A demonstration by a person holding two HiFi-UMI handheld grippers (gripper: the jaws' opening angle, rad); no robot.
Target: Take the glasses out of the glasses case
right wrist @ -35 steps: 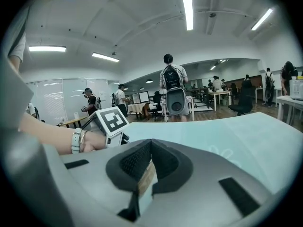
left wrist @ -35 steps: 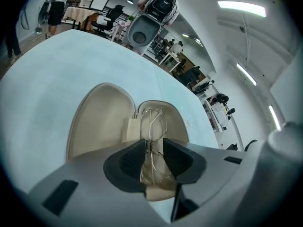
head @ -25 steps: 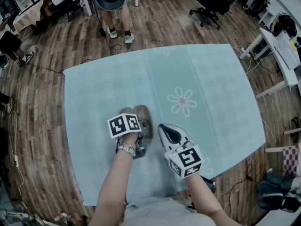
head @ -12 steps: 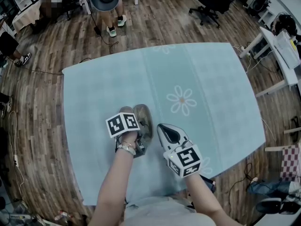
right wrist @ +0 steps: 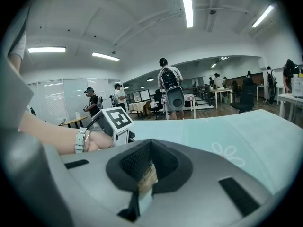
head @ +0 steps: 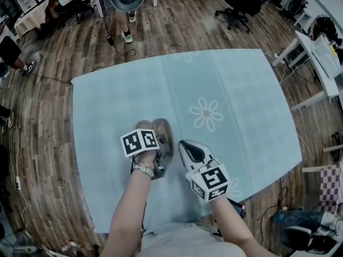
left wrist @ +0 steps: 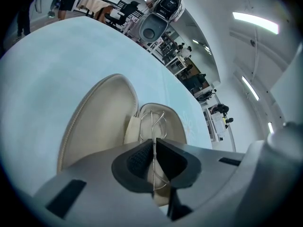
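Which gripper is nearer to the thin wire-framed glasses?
Left. The left gripper has just been closing its jaws and now pinches the thin wire-framed glasses inside the open beige case. The right gripper is shut on what looks like the case's right edge, apart from the glasses.

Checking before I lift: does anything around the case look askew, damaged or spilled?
Nothing stands out. The case lies open on the table; the glasses sit inside, and the left tool has just been closing its jaws on their wire frame.
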